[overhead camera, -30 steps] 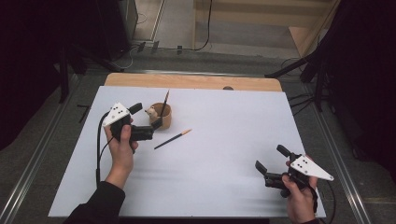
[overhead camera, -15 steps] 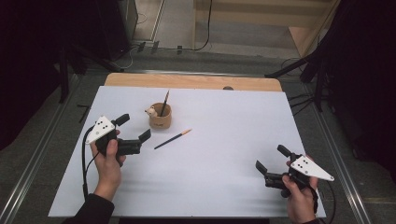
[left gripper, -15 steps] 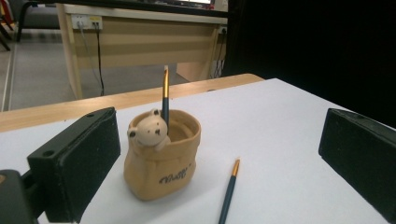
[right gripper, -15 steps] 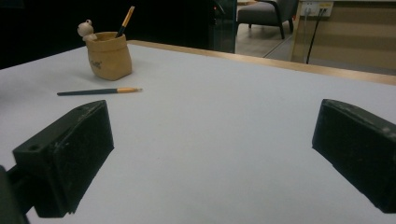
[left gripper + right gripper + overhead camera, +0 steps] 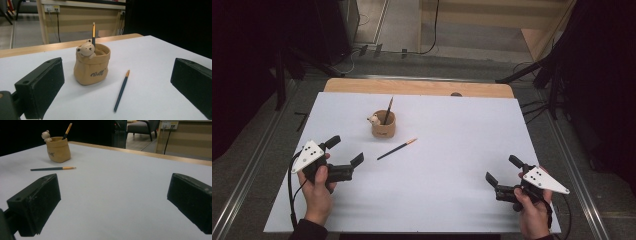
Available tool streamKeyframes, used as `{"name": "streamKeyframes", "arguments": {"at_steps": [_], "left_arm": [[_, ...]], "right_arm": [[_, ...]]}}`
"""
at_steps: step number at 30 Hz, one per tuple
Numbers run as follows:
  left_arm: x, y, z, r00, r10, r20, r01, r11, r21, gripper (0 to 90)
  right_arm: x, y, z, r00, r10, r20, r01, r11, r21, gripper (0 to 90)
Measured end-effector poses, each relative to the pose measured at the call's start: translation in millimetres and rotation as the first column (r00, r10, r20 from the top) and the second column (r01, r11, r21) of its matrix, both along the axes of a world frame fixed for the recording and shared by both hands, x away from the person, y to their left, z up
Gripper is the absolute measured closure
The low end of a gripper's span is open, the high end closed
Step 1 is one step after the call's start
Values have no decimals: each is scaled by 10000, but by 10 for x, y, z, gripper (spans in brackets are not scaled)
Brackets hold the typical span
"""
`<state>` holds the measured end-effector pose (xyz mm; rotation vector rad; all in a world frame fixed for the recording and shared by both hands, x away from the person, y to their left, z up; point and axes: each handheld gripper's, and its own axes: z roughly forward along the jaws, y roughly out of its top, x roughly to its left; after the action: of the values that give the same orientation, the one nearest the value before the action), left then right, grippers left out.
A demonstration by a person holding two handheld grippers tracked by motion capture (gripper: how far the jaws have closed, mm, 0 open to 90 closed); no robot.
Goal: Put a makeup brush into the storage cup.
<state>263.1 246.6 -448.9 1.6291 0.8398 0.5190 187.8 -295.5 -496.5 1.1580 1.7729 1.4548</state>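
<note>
A tan pen holder (image 5: pixel 384 125) (image 5: pixel 91 65) (image 5: pixel 58 149) with a small bear figure stands at the middle back of the white table, with one pencil (image 5: pixel 388 110) (image 5: pixel 93 33) (image 5: pixel 67 130) upright in it. A second pencil (image 5: pixel 397 148) (image 5: pixel 122 90) (image 5: pixel 53 168) lies flat on the table just to its right. My left gripper (image 5: pixel 346 150) (image 5: pixel 117 87) is open at the front left, its jaws facing the holder and the loose pencil, with nothing held. At the front right, my right gripper (image 5: pixel 503 170) (image 5: pixel 112 202) is open and empty.
The white table top (image 5: pixel 452 150) has a wooden strip (image 5: pixel 417 87) along its back edge. Metal rails run along both sides. A cable (image 5: pixel 291 190) trails from the left gripper. Dark stands and floor lie beyond the table.
My left gripper has drawn back from the pen holder toward the front left of the table, still open. The right gripper has stayed put.
</note>
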Motion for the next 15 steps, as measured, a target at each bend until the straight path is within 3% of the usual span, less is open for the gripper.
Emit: {"name": "streamKeyframes", "arguments": {"at_steps": [9, 15], "left_arm": [[-223, 122, -12, 9998, 127, 136, -131, 9996, 261, 0], [-321, 207, -18, 9997, 196, 174, -200, 9996, 177, 0]], "right_arm": [[-3, 3, 4, 10000, -7, 11, 7, 10000, -35, 0], [-5, -4, 4, 10000, -32, 14, 32, 10000, -28, 0]]}}
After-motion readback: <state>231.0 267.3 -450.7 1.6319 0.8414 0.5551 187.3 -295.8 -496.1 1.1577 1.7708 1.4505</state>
